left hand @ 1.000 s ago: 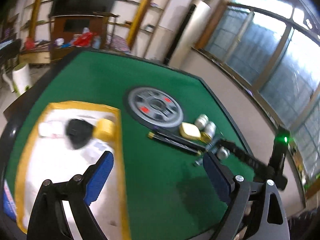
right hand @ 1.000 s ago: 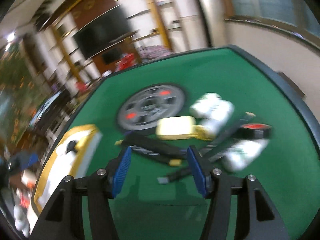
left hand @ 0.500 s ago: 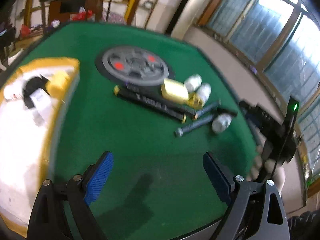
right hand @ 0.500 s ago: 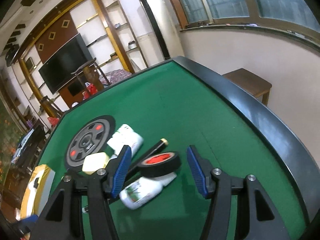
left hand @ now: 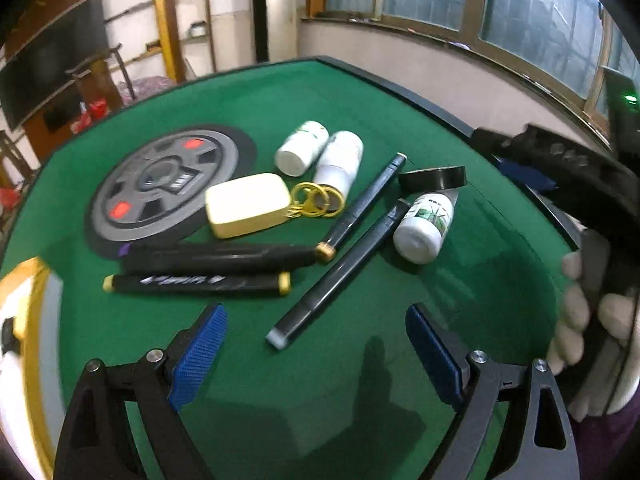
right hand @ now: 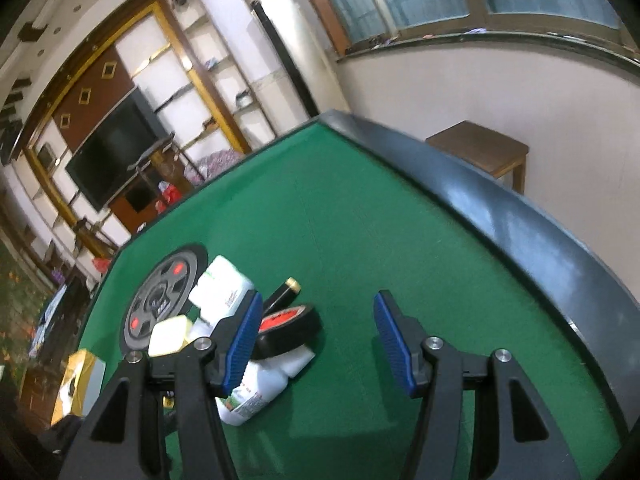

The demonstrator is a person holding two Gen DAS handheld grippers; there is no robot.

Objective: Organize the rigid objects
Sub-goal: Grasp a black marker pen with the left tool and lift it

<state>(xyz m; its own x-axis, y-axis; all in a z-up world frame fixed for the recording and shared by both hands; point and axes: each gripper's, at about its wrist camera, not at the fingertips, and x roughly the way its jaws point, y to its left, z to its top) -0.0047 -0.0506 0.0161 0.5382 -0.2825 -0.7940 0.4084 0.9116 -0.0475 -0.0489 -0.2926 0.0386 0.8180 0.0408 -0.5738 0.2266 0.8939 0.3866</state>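
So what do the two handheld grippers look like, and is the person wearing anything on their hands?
Both the left gripper and the right gripper have black angular frames with silver bolts and ribbed blue pads. The left view also shows a green indicator light on the right gripper's body. The right hand wears a white glove with a dark purple sleeve.

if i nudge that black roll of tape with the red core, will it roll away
Probably not: the black tape roll with the red core lies tilted, propped on the white plastic bottle, so it would likely slide or drop flat. It looks rigid and light. Set on edge, it could roll across the green felt table.
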